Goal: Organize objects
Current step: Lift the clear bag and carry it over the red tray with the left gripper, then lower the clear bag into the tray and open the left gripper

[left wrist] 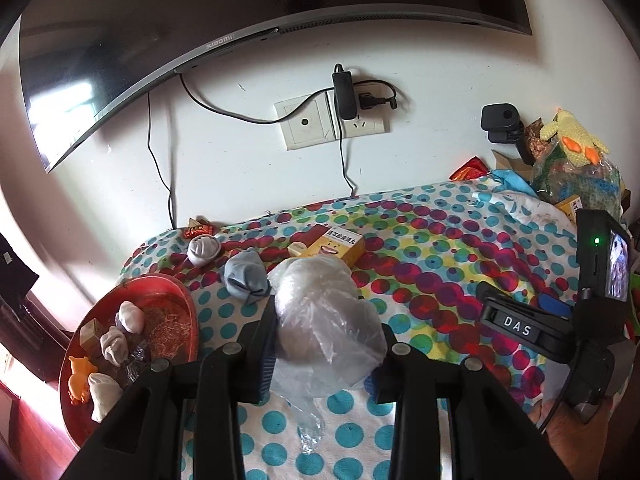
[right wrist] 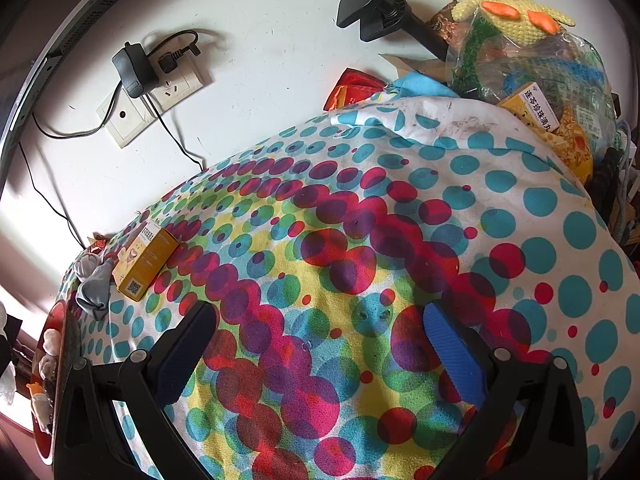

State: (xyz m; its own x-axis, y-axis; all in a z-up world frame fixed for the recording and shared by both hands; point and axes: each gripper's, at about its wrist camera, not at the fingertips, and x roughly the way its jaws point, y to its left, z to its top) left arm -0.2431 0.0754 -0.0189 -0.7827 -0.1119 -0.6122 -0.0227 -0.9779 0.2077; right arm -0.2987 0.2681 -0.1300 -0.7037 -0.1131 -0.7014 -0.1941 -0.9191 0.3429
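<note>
My left gripper (left wrist: 326, 336) is shut on a crumpled clear plastic bag (left wrist: 324, 320) and holds it over the polka-dot cloth (left wrist: 420, 248). A red tray (left wrist: 176, 292) at the left holds several rolled socks and an orange toy (left wrist: 80, 378). A blue-grey rolled sock (left wrist: 245, 276), a white rolled sock (left wrist: 204, 250) and a yellow box (left wrist: 332, 245) lie behind the bag. My right gripper (right wrist: 320, 316) is open and empty just above the cloth (right wrist: 360, 220); it also shows in the left wrist view (left wrist: 554, 304). The yellow box (right wrist: 144, 264) and the blue-grey sock (right wrist: 94, 292) lie to its far left.
A pile at the back right holds a plastic bag of items (right wrist: 532, 68), a yellow knitted toy (right wrist: 520, 12) and a second yellow box (right wrist: 534, 106). A black clamp mount (right wrist: 372, 10), a wall socket with cables (left wrist: 332, 120) and a monitor (left wrist: 120, 40) are behind.
</note>
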